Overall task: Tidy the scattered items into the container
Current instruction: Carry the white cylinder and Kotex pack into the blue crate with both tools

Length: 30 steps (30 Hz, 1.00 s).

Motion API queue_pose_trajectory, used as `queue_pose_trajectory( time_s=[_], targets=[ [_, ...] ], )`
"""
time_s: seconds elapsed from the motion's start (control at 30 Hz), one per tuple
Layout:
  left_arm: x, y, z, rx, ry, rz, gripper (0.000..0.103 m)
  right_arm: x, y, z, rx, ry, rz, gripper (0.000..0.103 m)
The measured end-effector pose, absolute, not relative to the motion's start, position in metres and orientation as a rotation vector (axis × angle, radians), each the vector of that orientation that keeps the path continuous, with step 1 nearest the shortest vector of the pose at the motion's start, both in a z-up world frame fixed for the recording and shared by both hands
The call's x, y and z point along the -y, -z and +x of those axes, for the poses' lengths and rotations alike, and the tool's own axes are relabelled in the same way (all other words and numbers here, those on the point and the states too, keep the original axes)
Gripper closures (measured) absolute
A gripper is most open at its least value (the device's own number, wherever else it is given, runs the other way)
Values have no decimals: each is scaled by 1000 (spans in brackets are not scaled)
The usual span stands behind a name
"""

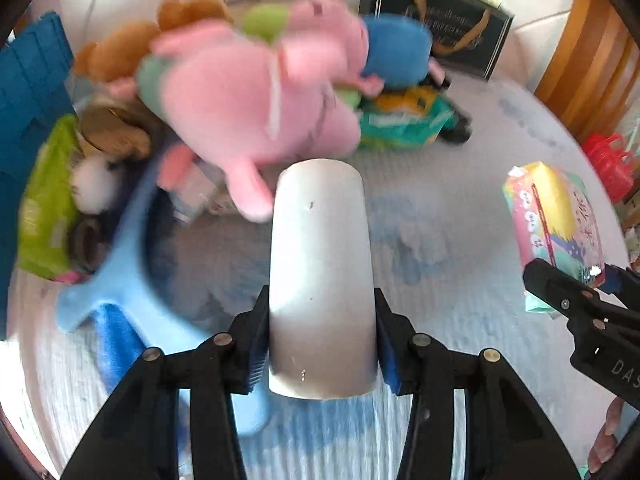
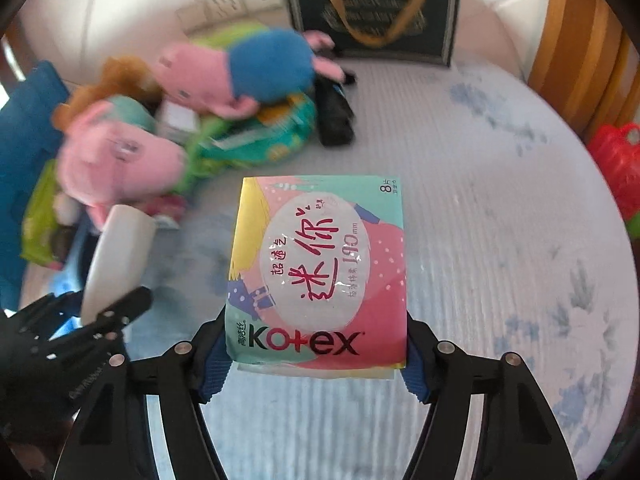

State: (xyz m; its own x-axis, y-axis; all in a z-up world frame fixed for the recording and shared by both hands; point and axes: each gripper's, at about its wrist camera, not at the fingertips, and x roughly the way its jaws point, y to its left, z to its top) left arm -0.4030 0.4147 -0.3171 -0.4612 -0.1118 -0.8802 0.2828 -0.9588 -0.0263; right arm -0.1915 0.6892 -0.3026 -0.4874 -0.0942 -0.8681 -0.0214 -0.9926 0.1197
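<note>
My left gripper [image 1: 322, 344] is shut on a white cylindrical bottle [image 1: 320, 264], its blue pads pressing both sides, lifted above the pale bedspread. My right gripper [image 2: 316, 356] is shut on a colourful Kotex pad pack [image 2: 320, 272], gripped at its lower edge. In the left wrist view the pack [image 1: 552, 216] and right gripper [image 1: 576, 296] show at the right. In the right wrist view the bottle [image 2: 120, 256] and left gripper [image 2: 108, 320] show at the left. The light blue basin [image 1: 120, 264] lies far left, with a pink plush pig [image 1: 256, 112] and a green pack [image 1: 44, 208] piled in it.
A second pink and blue plush [image 2: 248, 72], a teal packet [image 2: 264, 136] and a black object [image 2: 334, 116] lie behind on the bedspread [image 2: 480, 208]. A dark gift bag [image 2: 376, 16] stands against the wall. A red basket [image 2: 616, 164] and wooden frame [image 2: 576, 48] are at right.
</note>
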Motion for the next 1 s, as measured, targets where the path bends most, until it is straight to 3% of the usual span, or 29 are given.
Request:
queue_pose_trajectory(
  time_s=[0.57, 0.73, 1.0],
  targets=[
    [-285, 131, -243, -132, 2678, 956, 58, -516, 128, -116, 13, 2862, 1014, 34],
    [-250, 91, -190, -127, 2566, 782, 58, -468, 96, -104, -17, 2751, 806, 34],
    [-170, 53, -120, -167, 2417, 627, 58, -374, 78, -98, -73, 2589, 721, 34]
  ],
)
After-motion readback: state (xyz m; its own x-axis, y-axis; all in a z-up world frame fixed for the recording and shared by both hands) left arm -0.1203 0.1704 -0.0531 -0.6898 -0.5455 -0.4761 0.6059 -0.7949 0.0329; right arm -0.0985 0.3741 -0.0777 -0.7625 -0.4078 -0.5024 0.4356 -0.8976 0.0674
